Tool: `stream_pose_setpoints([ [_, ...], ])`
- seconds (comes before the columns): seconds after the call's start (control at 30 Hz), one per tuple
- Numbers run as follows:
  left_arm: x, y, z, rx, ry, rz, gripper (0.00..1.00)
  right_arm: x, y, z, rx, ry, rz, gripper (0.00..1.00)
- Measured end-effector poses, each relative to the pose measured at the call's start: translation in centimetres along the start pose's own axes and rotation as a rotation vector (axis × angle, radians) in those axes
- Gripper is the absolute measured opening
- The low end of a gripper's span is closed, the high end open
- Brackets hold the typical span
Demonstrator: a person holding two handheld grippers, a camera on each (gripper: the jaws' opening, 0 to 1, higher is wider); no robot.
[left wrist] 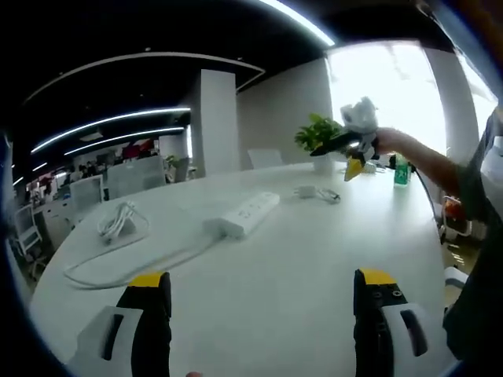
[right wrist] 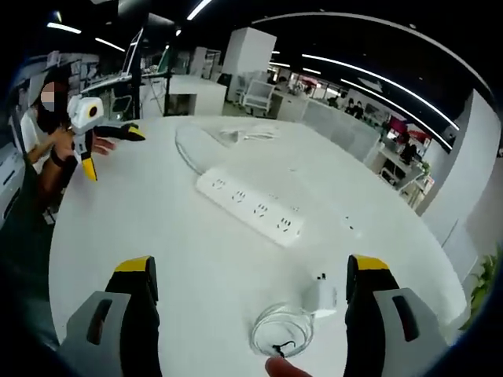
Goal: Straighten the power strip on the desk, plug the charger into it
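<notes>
A white power strip (left wrist: 247,214) lies at a slant in the middle of the round white desk (left wrist: 299,267). Its cord (left wrist: 134,267) trails off to a bundled coil (left wrist: 118,224). Beyond the strip rests a small white charger (left wrist: 306,191) with its thin cable. My left gripper (left wrist: 261,314) hovers open over the near desk, nothing between its jaws. In the right gripper view the charger (right wrist: 321,296) and its looped cable (right wrist: 281,330) lie just ahead of my open right gripper (right wrist: 255,314), with the strip (right wrist: 250,206) farther on. Each gripper appears in the other's view, the right gripper (left wrist: 338,157) and the left gripper (right wrist: 110,153), both held above the desk's edge.
A potted green plant (left wrist: 318,133) and a green bottle (left wrist: 402,171) stand at the desk's far edge by the window. The person holding the grippers stands at the desk's rim (right wrist: 31,188). Office desks and chairs (right wrist: 259,94) fill the room behind.
</notes>
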State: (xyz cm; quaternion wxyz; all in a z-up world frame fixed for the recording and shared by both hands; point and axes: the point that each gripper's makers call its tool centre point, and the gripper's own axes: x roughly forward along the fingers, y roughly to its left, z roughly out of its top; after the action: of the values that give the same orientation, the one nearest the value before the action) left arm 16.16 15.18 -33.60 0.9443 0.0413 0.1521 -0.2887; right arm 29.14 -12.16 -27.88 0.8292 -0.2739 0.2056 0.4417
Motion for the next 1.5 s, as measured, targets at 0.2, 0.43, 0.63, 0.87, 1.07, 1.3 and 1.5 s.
stream_pose_setpoints([
  [0.2, 0.2, -0.2, -0.1, 0.001, 0.008, 0.000, 1.00, 0.4, -0.6, 0.4, -0.006, -0.003, 0.023, 1.00],
  [0.43, 0.2, 0.1, -0.1, -0.003, 0.009, 0.011, 1.00, 0.8, -1.5, 0.6, -0.028, 0.010, 0.040, 1.00],
  [0.63, 0.3, 0.2, -0.2, -0.004, 0.013, 0.013, 1.00, 1.6, -2.0, 0.6, -0.049, 0.027, 0.067, 1.00],
  [0.87, 0.5, 0.4, -0.4, -0.009, 0.020, 0.018, 1.00, 2.2, -3.6, 1.5, -0.056, 0.013, 0.073, 1.00],
  [1.07, 0.7, 0.5, -0.5, -0.012, 0.022, 0.022, 1.00, 3.3, -4.3, 1.7, -0.080, 0.003, 0.112, 1.00],
  [1.3, 0.8, 0.8, -0.6, -0.019, 0.019, 0.033, 1.00, 4.3, -4.4, 1.8, -0.116, 0.014, 0.135, 1.00],
  [1.5, 0.9, 0.8, -0.8, -0.018, 0.028, 0.032, 1.00, 5.4, -4.6, 1.7, -0.125, 0.020, 0.172, 1.00],
])
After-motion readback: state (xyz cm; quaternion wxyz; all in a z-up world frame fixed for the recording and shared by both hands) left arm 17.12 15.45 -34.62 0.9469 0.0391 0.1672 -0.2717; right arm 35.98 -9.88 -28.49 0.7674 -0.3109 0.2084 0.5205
